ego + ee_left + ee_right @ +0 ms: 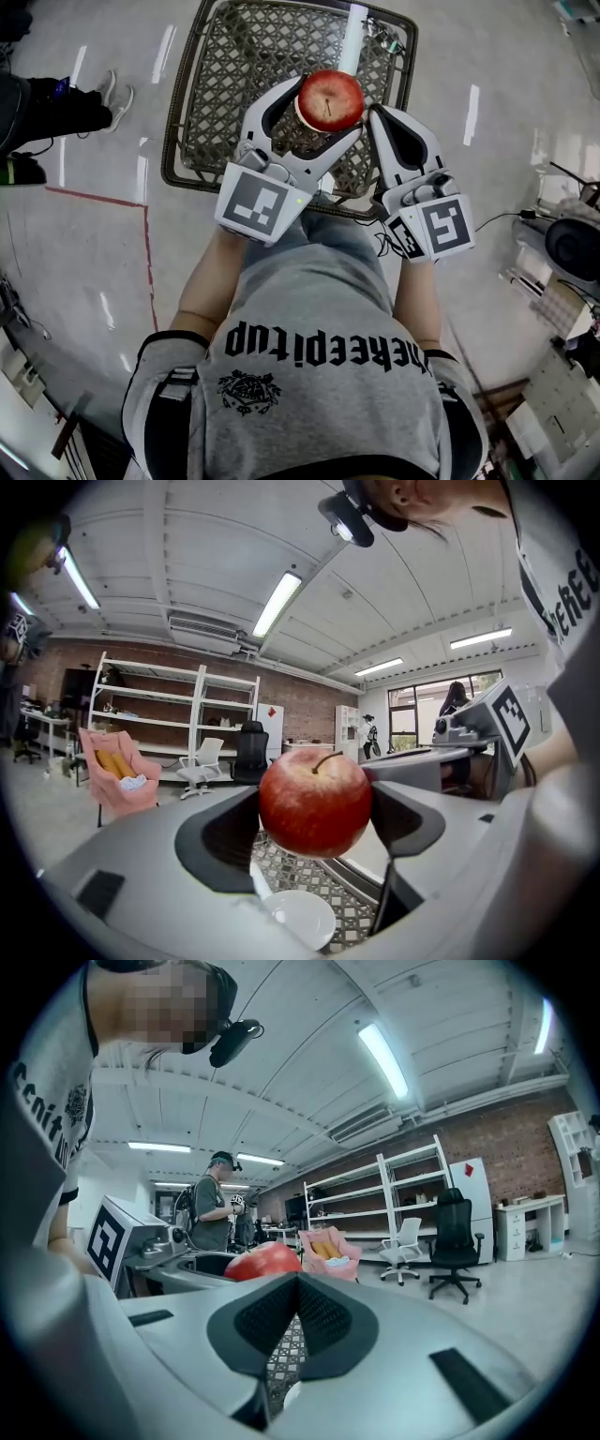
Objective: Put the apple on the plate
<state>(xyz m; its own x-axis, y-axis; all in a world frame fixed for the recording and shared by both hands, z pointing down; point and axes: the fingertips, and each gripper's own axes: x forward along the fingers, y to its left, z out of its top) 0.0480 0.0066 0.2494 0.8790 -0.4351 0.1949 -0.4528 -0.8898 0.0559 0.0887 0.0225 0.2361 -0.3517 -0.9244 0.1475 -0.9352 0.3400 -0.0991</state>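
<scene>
Gleaming red apple (330, 99) between left gripper (315, 806) jaws

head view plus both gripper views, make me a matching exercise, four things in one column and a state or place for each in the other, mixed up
Things
1. apple
2. plate
3. right tongs
4. lattice tray

States or places
A. shut, nothing between the jaws
B. red, clamped in the left tongs
C. dark weave, bears the plate
D. white, lying below the apple

Pairs: 1-B, 2-D, 3-A, 4-C
</scene>
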